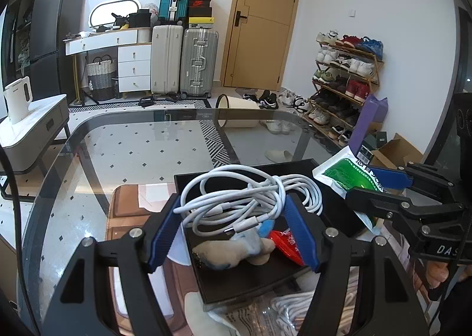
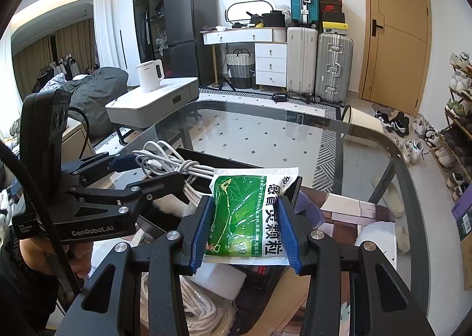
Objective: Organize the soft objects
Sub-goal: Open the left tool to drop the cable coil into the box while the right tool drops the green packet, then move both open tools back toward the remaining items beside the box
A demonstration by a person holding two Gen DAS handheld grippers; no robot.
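so you're midway: left gripper [image 1: 233,226] clamps the white cable bundle [image 1: 244,197], right gripper [image 2: 244,229] pinches the green sachet [image 2: 247,212], both over the black tray [image 1: 333,170] that already has a sock and red packet in it.

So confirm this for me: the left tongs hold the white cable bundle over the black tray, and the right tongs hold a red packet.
One thing is wrong: the packet in the right tongs is green and white, not red, as the right wrist view shows. A red packet lies in the black tray instead. The rest stands: the left tongs hold the white cable bundle over that tray.
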